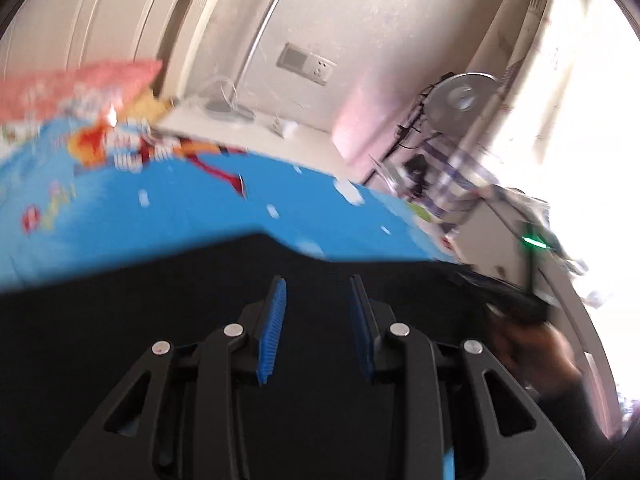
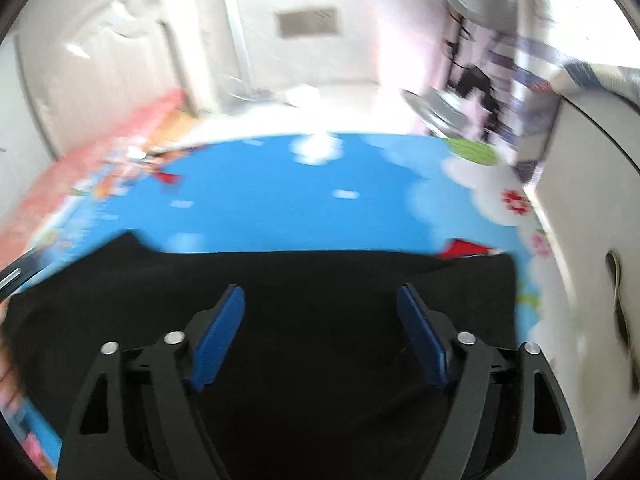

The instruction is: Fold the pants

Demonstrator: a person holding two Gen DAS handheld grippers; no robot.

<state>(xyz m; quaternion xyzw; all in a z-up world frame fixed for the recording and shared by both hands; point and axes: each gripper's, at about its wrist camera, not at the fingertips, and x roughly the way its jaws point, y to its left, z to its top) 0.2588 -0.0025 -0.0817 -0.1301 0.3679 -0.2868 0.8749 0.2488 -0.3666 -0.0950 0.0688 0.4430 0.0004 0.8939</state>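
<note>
Black pants [image 1: 168, 280] lie spread on a bed with a blue cartoon sheet [image 1: 192, 208]. In the left wrist view my left gripper [image 1: 318, 292] hovers over the dark fabric with its blue pads apart and nothing between them. At the right of that view the other gripper [image 1: 516, 300] shows, held by a hand [image 1: 536, 344]. In the right wrist view the pants [image 2: 320, 280] fill the lower half over the blue sheet [image 2: 304, 200]. My right gripper [image 2: 320, 300] stands wide open above them, holding nothing. Both views are blurred by motion.
A pink pillow [image 1: 80, 84] lies at the head of the bed. A white bedside surface [image 1: 248, 120] with cables stands beyond the bed. A standing fan [image 1: 464, 96] and a bright window [image 1: 580, 100] are at the right. A white cabinet [image 2: 588, 184] borders the bed's right side.
</note>
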